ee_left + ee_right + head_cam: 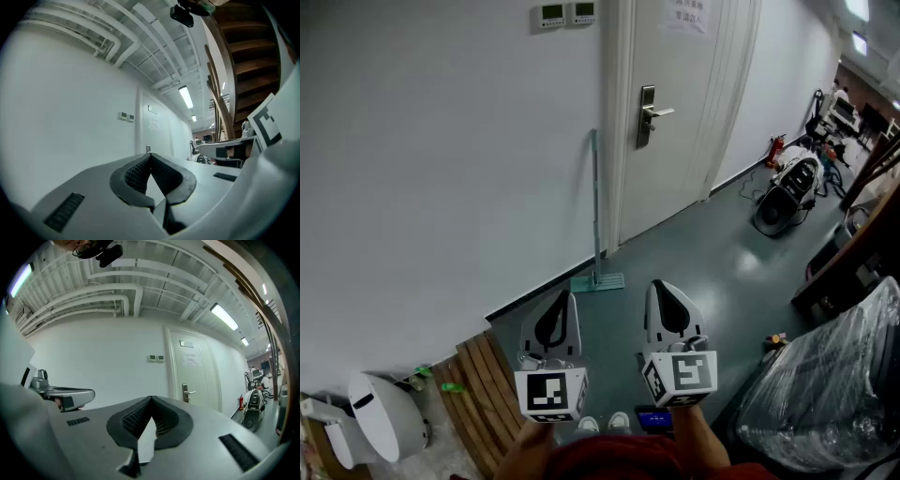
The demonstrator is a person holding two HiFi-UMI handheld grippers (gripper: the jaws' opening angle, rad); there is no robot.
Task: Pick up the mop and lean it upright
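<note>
A paper sign (685, 15) is stuck high on the white door (675, 169). Its print is too small to read. Left of the door, two small wall panels (567, 14) have displays that are equally illegible. The only other markings are the black-and-white square patterns on the marker cubes (550, 392), which sit nearer the person than the door does.

The mop (594, 202) stands upright just left of the door. Its pale handle rests against the frame edge, and its flat head lies on the floor at the foot of the wall.

The left gripper (565, 302) and the right gripper (661, 291) are both held level, out in front of the door and well apart from the mop. In the left gripper view, the left gripper's (150, 157) jaws are pressed together with nothing between them. In the right gripper view, the right gripper's (150, 400) jaws also meet at the tips and hold nothing.

The floor (703, 253) is smooth grey-green, and the wall (441, 169) left of the door is plain white. A red fire extinguisher (776, 150) stands right of the door by the wall. Wooden slats (483, 389) lie on the floor left of the door, close to the person. A plastic-wrapped bundle (834, 384) sits to the right.
</note>
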